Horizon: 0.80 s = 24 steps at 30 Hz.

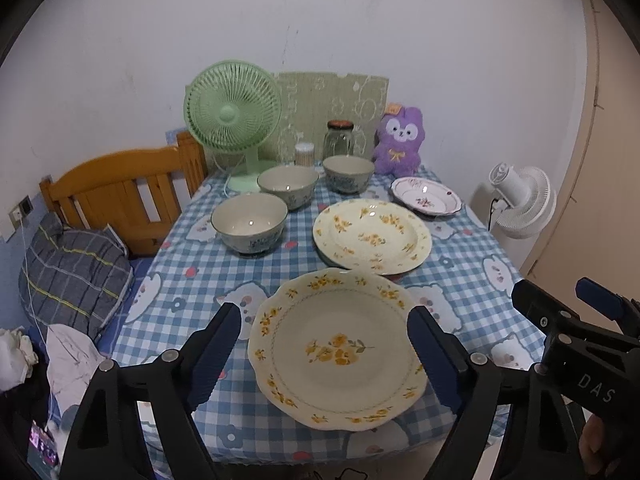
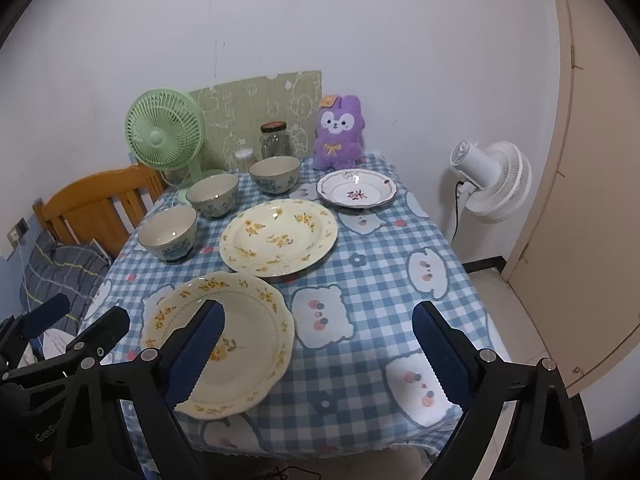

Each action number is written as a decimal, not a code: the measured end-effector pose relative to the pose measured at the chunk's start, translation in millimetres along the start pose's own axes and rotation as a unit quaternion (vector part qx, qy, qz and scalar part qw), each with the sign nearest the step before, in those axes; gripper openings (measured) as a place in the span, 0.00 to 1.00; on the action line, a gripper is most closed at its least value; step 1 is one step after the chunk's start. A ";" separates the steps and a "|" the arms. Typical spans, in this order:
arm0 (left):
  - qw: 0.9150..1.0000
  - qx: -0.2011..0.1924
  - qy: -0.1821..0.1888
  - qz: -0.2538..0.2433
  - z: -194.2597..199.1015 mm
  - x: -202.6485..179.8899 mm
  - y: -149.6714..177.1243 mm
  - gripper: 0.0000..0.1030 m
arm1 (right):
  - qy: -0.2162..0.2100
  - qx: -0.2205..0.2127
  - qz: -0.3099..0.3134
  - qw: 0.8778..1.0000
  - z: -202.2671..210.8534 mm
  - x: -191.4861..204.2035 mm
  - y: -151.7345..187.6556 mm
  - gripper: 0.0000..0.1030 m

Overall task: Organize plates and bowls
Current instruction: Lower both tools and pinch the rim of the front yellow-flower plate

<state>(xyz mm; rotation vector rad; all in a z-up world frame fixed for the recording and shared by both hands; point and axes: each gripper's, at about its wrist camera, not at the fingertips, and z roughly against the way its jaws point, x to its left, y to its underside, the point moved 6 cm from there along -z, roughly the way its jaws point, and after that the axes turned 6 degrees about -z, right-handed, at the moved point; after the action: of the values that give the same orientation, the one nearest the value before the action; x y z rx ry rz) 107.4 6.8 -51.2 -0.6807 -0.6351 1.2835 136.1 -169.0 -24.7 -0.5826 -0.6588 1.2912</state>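
Left wrist view: scalloped plate (image 1: 336,354) lies between open left gripper (image 1: 326,344) fingers.

In the right wrist view, a gripper finger (image 2: 196,344) covered part of the scalloped plate (image 2: 256,340). The pillow (image 1: 76,272) (lower left) lay partly behind the table (image 1: 192,280). The jar (image 1: 339,142) contents were unreadable.
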 end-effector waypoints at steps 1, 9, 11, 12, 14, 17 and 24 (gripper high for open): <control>1.000 0.004 0.001 0.002 -5.1 2.6 0.1 0.83 | 0.001 0.004 0.002 1.000 -4.9 2.5 0.2 0.92; 0.999 0.050 -0.003 0.006 -50.3 21.3 7.9 0.78 | 0.012 0.038 0.005 0.999 -47.8 20.7 8.4 0.89; 0.998 0.062 -0.005 0.006 -62.6 26.3 10.2 0.75 | 0.015 0.046 0.006 0.999 -58.7 24.8 9.9 0.88; 0.998 0.066 -0.009 0.008 -67.1 28.6 11.4 0.73 | 0.018 0.053 0.005 0.998 -66.5 27.2 11.4 0.87; 0.997 0.077 -0.008 0.015 -76.7 34.5 14.3 0.71 | 0.019 0.060 0.001 0.998 -76.4 29.5 13.1 0.86; 0.996 0.091 -0.004 0.015 -90.9 40.1 20.0 0.70 | 0.021 0.069 0.001 0.997 -92.3 33.9 15.2 0.85; 0.992 0.122 0.019 0.010 -121.6 44.8 31.8 0.60 | 0.032 0.098 -0.003 0.995 -129.1 37.2 25.3 0.76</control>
<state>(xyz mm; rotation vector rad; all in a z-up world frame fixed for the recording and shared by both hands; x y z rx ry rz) 186.5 43.4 -152.3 -0.5093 -0.4320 1.3371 218.5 -131.3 -127.0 -0.4577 -0.4740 1.3097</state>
